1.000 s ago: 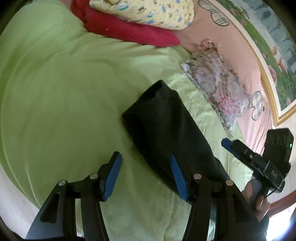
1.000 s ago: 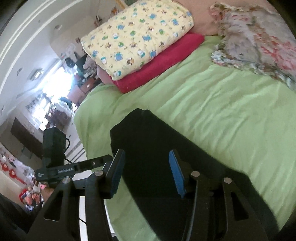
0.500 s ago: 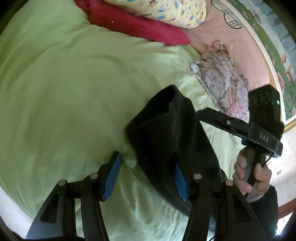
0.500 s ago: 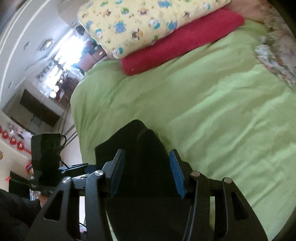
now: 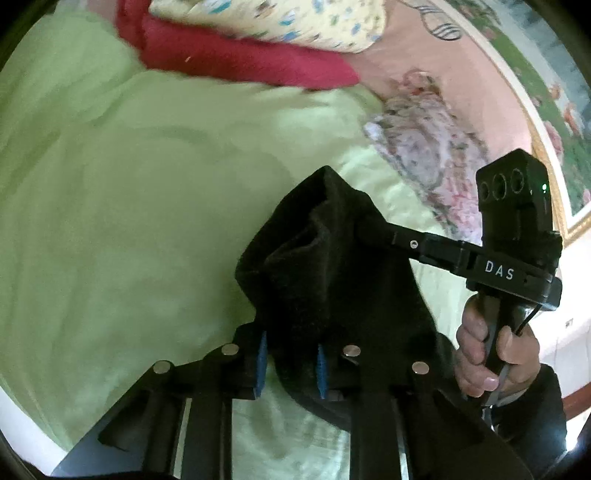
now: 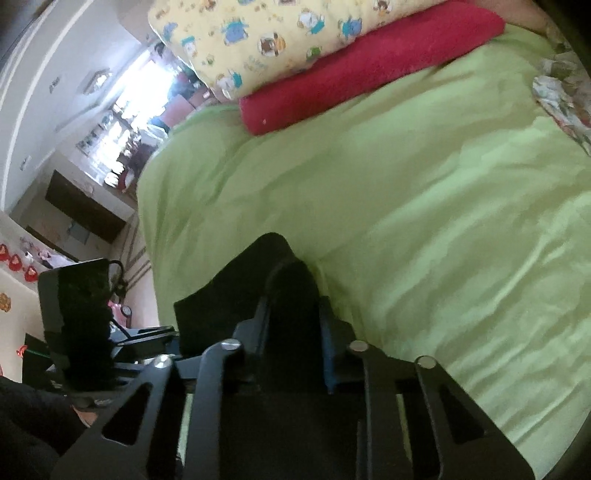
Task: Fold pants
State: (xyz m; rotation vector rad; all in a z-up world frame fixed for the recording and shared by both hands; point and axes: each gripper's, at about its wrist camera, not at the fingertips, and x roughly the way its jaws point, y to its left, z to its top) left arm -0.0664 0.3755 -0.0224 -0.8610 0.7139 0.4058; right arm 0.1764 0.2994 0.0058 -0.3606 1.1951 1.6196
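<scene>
Underneath everything, the bed spreads green, with a red blanket and yellow cushion stacked at its far end and a floral pillow to the side. Dark pants bunch up off the sheet between both tools. Left gripper is clenched on the pants' near edge; right gripper likewise pinches a raised fold, blue pads pressed against the cloth
</scene>
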